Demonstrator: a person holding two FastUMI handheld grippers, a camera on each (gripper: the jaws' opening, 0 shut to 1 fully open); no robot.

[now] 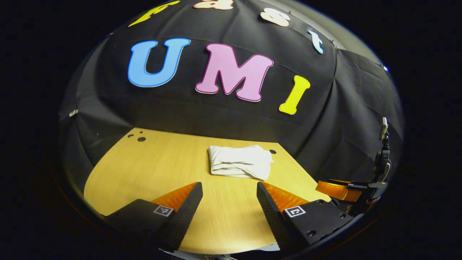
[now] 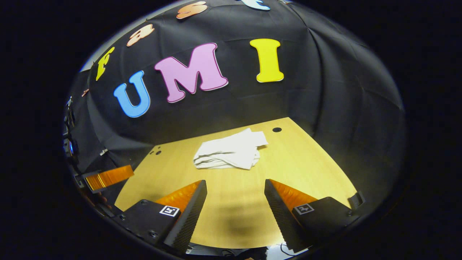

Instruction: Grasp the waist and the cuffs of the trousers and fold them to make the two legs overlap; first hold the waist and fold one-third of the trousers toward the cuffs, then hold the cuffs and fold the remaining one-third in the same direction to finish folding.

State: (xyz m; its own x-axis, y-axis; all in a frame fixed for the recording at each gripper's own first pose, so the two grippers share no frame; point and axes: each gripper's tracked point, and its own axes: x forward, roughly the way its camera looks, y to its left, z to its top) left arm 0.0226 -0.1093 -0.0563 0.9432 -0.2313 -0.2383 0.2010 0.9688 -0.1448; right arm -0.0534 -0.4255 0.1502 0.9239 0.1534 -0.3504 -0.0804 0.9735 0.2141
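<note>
White trousers [image 1: 241,161] lie folded into a compact bundle on the wooden table [image 1: 144,166], towards its far side. In the right gripper view the same trousers [image 2: 228,150] sit ahead and slightly left. My left gripper [image 1: 229,193] hovers open over the table, short of the bundle, nothing between its fingers. My right gripper [image 2: 235,191] is open too, held back from the bundle and touching nothing. Part of the right gripper [image 1: 339,190] shows at the right edge of the left gripper view, and part of the left gripper [image 2: 108,177] at the left edge of the right gripper view.
Small round holes [image 1: 140,138] mark the table's far left corner, and another hole [image 2: 277,129] lies near the far right. Black cloth walls close the table on the back and sides. Bare wood [image 2: 234,213] stretches between the grippers and the bundle.
</note>
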